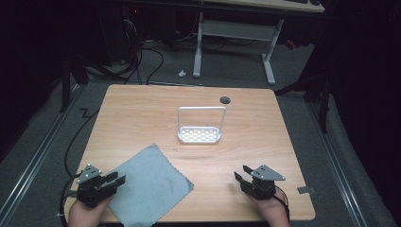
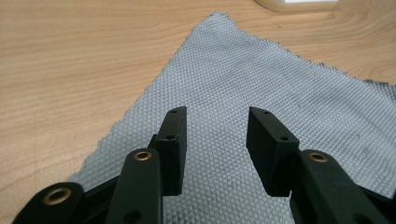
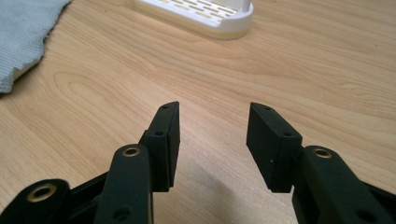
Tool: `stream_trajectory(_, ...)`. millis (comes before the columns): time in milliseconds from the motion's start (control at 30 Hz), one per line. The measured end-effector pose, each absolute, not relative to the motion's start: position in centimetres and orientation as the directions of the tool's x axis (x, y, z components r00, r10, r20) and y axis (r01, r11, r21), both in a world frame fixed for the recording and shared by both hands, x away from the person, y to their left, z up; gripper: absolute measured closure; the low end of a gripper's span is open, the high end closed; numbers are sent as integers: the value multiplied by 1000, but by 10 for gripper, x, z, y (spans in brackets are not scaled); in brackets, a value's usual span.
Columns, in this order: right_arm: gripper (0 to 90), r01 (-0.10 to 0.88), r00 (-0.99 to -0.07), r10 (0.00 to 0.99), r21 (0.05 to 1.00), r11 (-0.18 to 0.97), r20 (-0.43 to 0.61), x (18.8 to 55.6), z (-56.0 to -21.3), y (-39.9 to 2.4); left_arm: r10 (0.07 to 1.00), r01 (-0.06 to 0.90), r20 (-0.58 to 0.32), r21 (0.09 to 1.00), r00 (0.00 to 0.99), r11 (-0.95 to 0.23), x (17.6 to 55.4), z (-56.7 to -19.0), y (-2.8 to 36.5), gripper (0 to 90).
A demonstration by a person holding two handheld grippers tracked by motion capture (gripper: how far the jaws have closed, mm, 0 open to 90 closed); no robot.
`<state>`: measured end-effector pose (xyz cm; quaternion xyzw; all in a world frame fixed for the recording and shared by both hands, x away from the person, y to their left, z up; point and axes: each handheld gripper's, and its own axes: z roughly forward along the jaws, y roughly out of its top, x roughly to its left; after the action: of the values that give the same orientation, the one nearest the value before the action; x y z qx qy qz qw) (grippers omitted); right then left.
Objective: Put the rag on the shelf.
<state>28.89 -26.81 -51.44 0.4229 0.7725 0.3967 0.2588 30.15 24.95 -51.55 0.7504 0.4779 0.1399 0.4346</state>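
A grey cloth (image 1: 149, 183) lies flat at the front left of the wooden table (image 1: 142, 113), turned like a diamond. My left gripper (image 1: 118, 179) hovers over the cloth's left corner, open with nothing between its jaws; in the left gripper view the woven cloth (image 2: 261, 84) spreads under the left gripper (image 2: 217, 116). A white slotted rack (image 1: 200, 135) with a tall wire handle stands in the middle of the table. My right gripper (image 1: 240, 173) is open over bare wood at the front right; in the right gripper view the rack's base (image 3: 205, 14) lies beyond the right gripper (image 3: 214, 112) and the cloth's edge (image 3: 23, 32) is at the left.
A dark round hole (image 1: 225, 100) sits near the table's far edge. Beyond the table stand a white desk frame (image 1: 236, 38) and cables on the dark floor. Bare wood lies between the cloth and my right gripper.
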Motion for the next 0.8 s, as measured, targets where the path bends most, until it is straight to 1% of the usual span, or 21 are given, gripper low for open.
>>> stream_trajectory(100, 544, 435, -517, 852, 831, 346, -84, 287, -514, -267, 835, 592, -209, 789, 508, -163, 303, -517, 249, 578)
stream_trajectory(233, 544, 442, -510, 858, 836, 325, -64, 287, -513, -270, 836, 595, -202, 784, 511, -174, 305, -519, 248, 574)
stream_trajectory(367, 540, 449, -510, 858, 831, 328, -63, 288, -514, -270, 834, 591, -195, 786, 516, -182, 303, -518, 248, 564)
stream_trajectory(500, 538, 444, -516, 854, 832, 334, -67, 287, -514, -269, 817, 586, -193, 784, 544, -205, 301, -517, 244, 570)
stream_trajectory(567, 537, 444, -518, 853, 831, 336, -67, 287, -515, -269, 793, 584, -181, 771, 581, -253, 301, -518, 238, 661)
stream_trajectory(600, 537, 445, -518, 853, 830, 338, -70, 287, -515, -269, 785, 587, -170, 759, 595, -281, 301, -519, 235, 723)
stream_trajectory(667, 537, 442, -519, 852, 832, 335, -67, 287, -515, -269, 774, 576, -125, 743, 620, -341, 300, -519, 229, 848)
stream_trajectory(700, 537, 443, -518, 853, 833, 331, -63, 287, -515, -269, 772, 575, -106, 731, 627, -368, 299, -520, 226, 892)
stream_trajectory(800, 537, 444, -520, 852, 834, 328, -58, 287, -515, -270, 760, 578, -74, 697, 646, -424, 299, -524, 218, 898)
